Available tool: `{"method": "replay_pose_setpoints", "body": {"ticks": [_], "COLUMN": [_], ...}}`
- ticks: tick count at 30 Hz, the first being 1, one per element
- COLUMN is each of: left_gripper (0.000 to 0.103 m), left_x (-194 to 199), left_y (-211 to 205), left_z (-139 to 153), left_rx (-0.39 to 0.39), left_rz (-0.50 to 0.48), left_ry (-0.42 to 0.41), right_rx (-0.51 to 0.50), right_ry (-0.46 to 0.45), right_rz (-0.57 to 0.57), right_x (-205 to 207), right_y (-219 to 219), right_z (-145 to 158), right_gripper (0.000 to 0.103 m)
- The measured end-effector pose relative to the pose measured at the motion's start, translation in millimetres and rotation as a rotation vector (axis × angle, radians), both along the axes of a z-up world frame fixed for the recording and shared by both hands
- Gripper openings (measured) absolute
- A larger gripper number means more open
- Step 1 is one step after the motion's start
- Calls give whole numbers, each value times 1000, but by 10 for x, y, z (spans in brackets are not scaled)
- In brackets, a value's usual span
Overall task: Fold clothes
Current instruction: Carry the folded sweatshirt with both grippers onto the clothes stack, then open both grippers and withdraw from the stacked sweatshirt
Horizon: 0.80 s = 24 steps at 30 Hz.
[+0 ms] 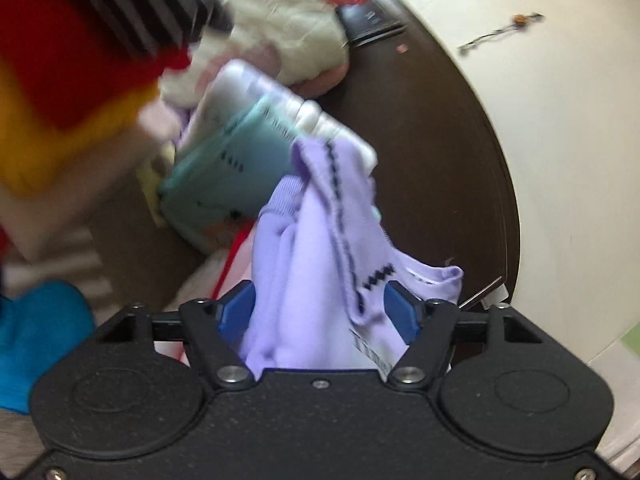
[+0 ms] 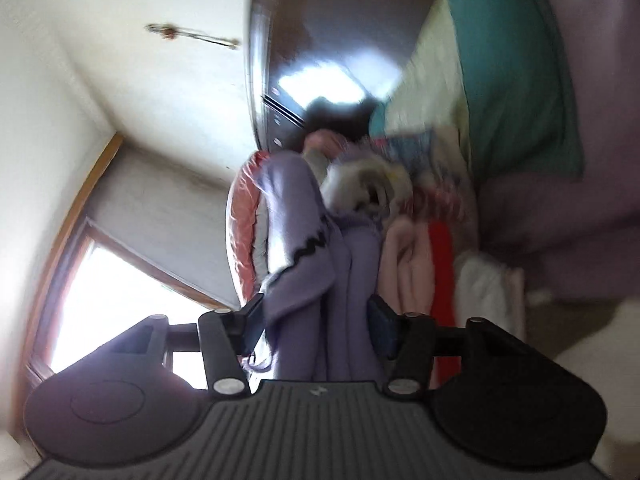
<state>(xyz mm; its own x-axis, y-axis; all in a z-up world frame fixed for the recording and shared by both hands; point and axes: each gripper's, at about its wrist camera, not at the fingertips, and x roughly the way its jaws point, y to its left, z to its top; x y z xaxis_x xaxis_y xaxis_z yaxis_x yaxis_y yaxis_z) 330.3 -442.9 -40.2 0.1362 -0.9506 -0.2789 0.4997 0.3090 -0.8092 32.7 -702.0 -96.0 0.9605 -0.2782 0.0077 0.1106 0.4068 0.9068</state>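
Left gripper [image 1: 320, 308]: I am seeing its blue fingers [image 1: 236, 312] clamping a bunched fold of the lilac garment [image 1: 304, 248], with cloth filling the whole gap between them.
Right gripper [image 2: 316, 320]: its fingers [image 2: 382, 326] are gripping another part of the same garment [image 2: 320, 280], the fabric running up and away from them.
Garment: I am holding it off the bench [image 1: 432, 160] between both grippers; it is hanging in loose folds, with a black zigzag trim [image 1: 378, 274] along one edge and a label [image 1: 372, 352] showing near the left fingers.
Handling: I am judging it light, thin and very soft, with no stiffness of its own, so it is going to sag and twist wherever I am not supporting it. It may be slipping through if the bite is shallow.
Where to hold: I am thinking the trimmed edge or a seam is giving the surest grip, taken at two corners well apart so the cloth is spreading flat.
Surroundings: a pile of clothes [image 1: 280, 20] and a teal folded piece [image 1: 236, 184] are lying on the bench beyond; both views are blurring, so I cannot tell finer detail.
Stage: I am judging the garment as lifted but not yet spread or folded.
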Motion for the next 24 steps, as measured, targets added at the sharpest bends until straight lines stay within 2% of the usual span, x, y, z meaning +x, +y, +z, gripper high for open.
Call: {"method": "replay_pose_setpoints", "body": {"ticks": [3, 4, 5, 7, 8, 10, 13, 14, 18, 24], "left_gripper": [86, 92, 94, 98, 103, 103, 103, 103, 103, 103], "left_x": [-246, -306, -378, -594, -706, -970, -1272, -1349, -1669, -1952], "left_y": [217, 250, 283, 334, 354, 409, 443, 461, 639, 813], "left_z": [83, 121, 161, 256, 305, 399, 488, 507, 667, 895], "left_rx": [12, 41, 71, 144, 181, 265, 359, 377, 399, 428], "left_rz": [26, 33, 40, 51, 56, 66, 41, 26, 71, 200], "left_ry": [-82, -109, -138, -220, -262, -342, -411, -425, -517, -574], "right_rx": [-96, -126, -148, -196, -211, -230, -272, -290, -259, -363], "right_ry": [48, 74, 103, 155, 180, 231, 319, 361, 532, 635], "right_rz": [-16, -15, -14, 0, 14, 41, 48, 41, 43, 25], "right_x": [-177, -206, -249, -285, -290, -319, -374, -550, -518, -663], "right_y": [117, 172, 226, 424, 494, 670, 967, 1111, 1268, 1521], "right_z": [158, 224, 311, 468, 545, 677, 851, 966, 1157, 1319], "right_gripper": [69, 76, 80, 83, 91, 102, 103, 103, 103, 103]}}
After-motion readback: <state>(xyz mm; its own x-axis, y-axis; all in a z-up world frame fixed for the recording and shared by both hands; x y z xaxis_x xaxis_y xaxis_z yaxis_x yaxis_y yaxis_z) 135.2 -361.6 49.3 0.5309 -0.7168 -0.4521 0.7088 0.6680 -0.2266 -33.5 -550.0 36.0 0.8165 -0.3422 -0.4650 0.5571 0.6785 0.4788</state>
